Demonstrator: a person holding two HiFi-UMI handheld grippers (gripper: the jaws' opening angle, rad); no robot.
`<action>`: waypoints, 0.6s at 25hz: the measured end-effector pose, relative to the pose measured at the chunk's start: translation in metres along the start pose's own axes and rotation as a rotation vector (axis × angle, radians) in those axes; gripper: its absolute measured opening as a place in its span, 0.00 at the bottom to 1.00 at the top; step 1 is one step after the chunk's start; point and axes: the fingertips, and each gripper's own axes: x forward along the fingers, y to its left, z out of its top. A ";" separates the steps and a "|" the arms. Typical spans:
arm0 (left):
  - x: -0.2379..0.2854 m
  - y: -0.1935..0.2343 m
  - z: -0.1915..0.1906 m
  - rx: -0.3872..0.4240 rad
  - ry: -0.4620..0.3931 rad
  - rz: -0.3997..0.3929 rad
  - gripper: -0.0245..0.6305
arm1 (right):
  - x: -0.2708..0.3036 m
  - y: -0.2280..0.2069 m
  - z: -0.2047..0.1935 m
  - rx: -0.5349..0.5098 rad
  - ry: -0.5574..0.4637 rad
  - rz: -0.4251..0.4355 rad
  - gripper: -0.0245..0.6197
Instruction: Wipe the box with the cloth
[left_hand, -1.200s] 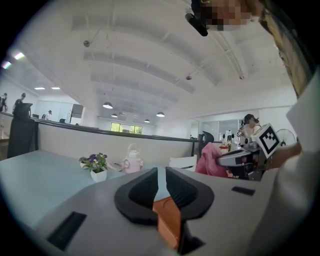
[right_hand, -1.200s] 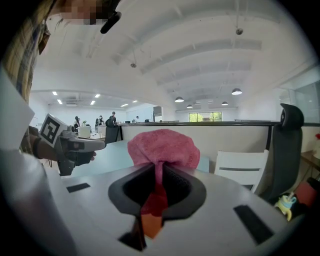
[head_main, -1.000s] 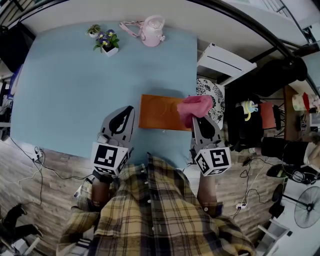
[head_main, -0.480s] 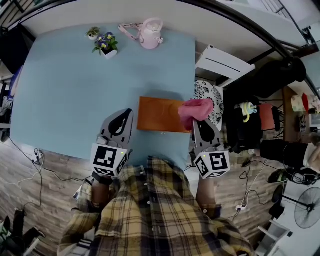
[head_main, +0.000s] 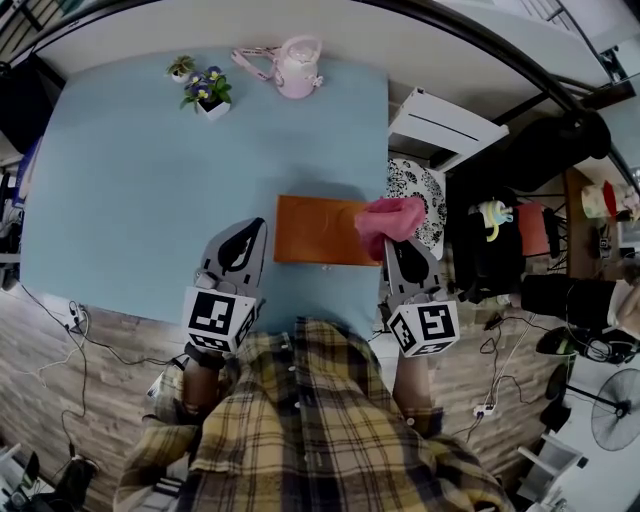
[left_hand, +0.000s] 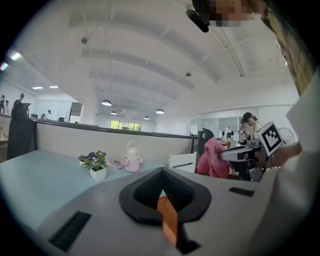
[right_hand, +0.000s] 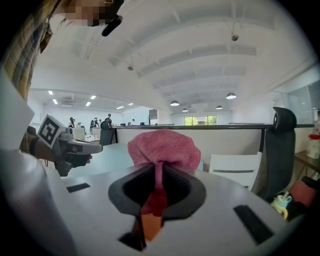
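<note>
A flat orange box (head_main: 318, 230) lies on the light blue table (head_main: 140, 190) near its right front corner. My right gripper (head_main: 392, 245) is shut on a pink cloth (head_main: 390, 220), which bunches above the box's right end; in the right gripper view the pink cloth (right_hand: 164, 148) bulges out past the closed jaws. My left gripper (head_main: 250, 228) hovers just left of the box, shut with nothing in it. In the left gripper view the jaws of my left gripper (left_hand: 161, 192) meet, and the orange box (left_hand: 169, 220) shows as a sliver through the gap.
A small pot of purple flowers (head_main: 207, 90) and a pink kettle (head_main: 298, 64) stand at the table's far edge. A white chair (head_main: 445, 125) and a patterned seat (head_main: 425, 200) stand right of the table. Cables lie on the wooden floor (head_main: 70, 330).
The view has shifted slightly. Both grippers stay in place, the right still holding the cloth over the box's right end.
</note>
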 end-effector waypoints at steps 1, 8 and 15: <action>0.000 0.000 0.000 0.000 0.001 -0.001 0.02 | 0.000 0.000 0.000 -0.001 0.002 0.000 0.11; -0.001 0.000 -0.001 0.005 0.004 0.002 0.02 | -0.001 0.001 -0.002 -0.010 0.014 0.000 0.11; -0.003 -0.001 -0.003 0.006 0.002 0.011 0.02 | -0.004 -0.005 -0.004 0.004 0.020 -0.021 0.11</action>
